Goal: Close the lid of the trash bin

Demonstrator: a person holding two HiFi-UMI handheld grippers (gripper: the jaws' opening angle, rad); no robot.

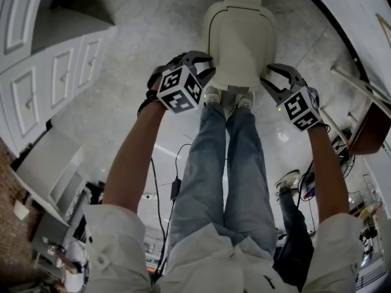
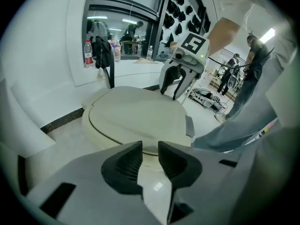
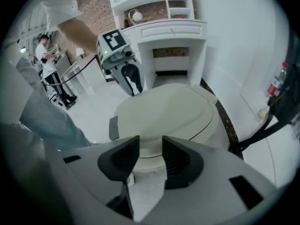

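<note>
A cream pedal trash bin [image 1: 241, 41] stands on the pale floor in front of the person's feet, and its lid [image 2: 136, 116] lies flat down on the body. My left gripper [image 1: 206, 66] hovers at the bin's near left corner, my right gripper [image 1: 269, 78] at its near right corner. In the left gripper view the left gripper [image 2: 150, 149] shows a narrow gap between its black pads, with nothing in it. The right gripper [image 3: 151, 146] likewise stands slightly apart and empty. Each sees the other across the lid: the right gripper [image 2: 176, 86] and the left gripper [image 3: 133, 81]. A grey pedal [image 3: 113, 127] sticks out at the bin's front.
White cabinets [image 1: 55, 72] line the left side, and a white wall runs close behind the bin. The person's shoes [image 1: 229, 96] stand right at the bin's front. A wooden piece of furniture [image 1: 366, 133] stands at the right. A black stand [image 2: 110, 69] and a bottle [image 2: 88, 53] are behind the bin.
</note>
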